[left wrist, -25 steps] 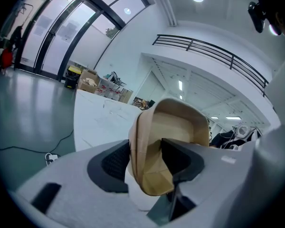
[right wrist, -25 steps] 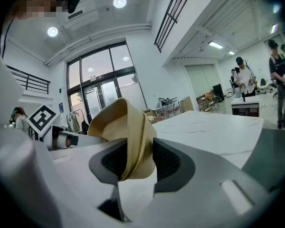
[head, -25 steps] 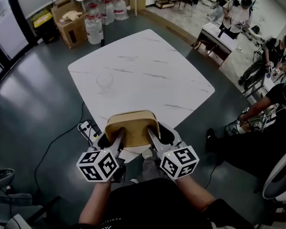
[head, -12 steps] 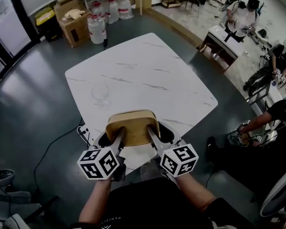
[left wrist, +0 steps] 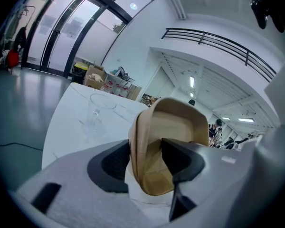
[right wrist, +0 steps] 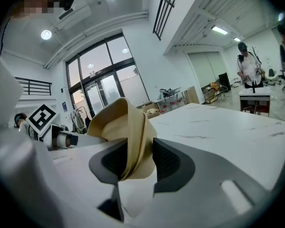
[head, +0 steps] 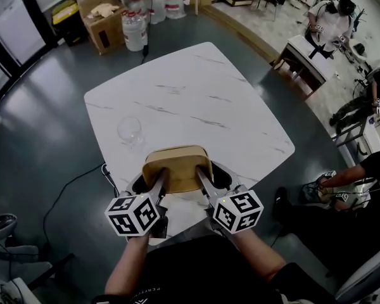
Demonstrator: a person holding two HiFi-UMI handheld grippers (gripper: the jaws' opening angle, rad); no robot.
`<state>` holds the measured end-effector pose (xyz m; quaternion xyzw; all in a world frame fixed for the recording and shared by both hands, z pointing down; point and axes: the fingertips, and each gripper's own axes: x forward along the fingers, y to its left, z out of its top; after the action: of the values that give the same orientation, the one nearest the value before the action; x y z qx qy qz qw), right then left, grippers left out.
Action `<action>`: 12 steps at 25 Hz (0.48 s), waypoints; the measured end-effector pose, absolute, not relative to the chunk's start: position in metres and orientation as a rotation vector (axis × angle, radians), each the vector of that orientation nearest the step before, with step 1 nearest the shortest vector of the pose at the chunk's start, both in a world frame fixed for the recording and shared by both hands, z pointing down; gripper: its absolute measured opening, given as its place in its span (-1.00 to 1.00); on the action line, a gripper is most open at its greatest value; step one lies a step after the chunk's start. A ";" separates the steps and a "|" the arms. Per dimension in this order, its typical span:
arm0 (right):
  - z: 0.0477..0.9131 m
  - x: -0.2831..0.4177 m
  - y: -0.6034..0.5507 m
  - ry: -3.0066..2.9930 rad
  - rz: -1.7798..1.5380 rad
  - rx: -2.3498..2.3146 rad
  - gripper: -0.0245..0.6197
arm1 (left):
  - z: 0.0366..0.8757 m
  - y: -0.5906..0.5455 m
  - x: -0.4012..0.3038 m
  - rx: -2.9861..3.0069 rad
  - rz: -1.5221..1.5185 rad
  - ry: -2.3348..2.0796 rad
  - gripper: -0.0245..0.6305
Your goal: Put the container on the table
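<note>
The tan paper-pulp container [head: 177, 166] is held between the two grippers over the near edge of the white marble-patterned worktop [head: 196, 100], with its open side up. Whether its base touches the worktop cannot be told.

Its left wall is clenched by the left gripper [head: 159, 181]. In the left gripper view the wall of the container [left wrist: 173, 127] is seen pinched between the dark pads of the left gripper [left wrist: 145, 158], one jaw inside and one outside. Its right wall is clenched in the same way by the right gripper [head: 201, 181]. In the right gripper view the thin wall of the container [right wrist: 118, 127] is pressed between the pads of the right gripper [right wrist: 135, 158].

The marker cubes [head: 133, 214] are seen nearest the person, one on each gripper.

A clear drinking glass [head: 130, 130] stands upright on the worktop, just to the far left of the container and apart from it. It is also seen in the left gripper view [left wrist: 97, 110].

On the dark floor beyond the far left corner of the worktop, a cardboard box [head: 101, 18] and large water bottles [head: 134, 30] are placed. A black cable [head: 69, 192] is laid on the floor at the near left. People [head: 329, 18] are seen at desks at the far right.
</note>
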<state>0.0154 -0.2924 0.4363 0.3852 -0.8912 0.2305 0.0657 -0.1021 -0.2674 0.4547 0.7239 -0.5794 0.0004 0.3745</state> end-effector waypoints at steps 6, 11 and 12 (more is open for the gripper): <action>0.452 0.019 -0.311 -2.663 0.728 1.130 -0.52 | 0.470 -0.284 -0.098 1.820 0.021 -1.487 -0.32; 0.466 0.023 -0.324 -2.642 0.753 1.107 -0.52 | 0.482 -0.296 -0.094 1.795 0.040 -1.495 -0.32; 0.468 0.023 -0.326 -2.638 0.758 1.103 -0.52 | 0.484 -0.298 -0.093 1.792 0.043 -1.497 -0.31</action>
<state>0.0231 -0.3265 0.4680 0.3711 -0.8881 0.2551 0.0916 -0.0933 -0.2982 0.4842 0.7058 -0.5897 0.0171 0.3922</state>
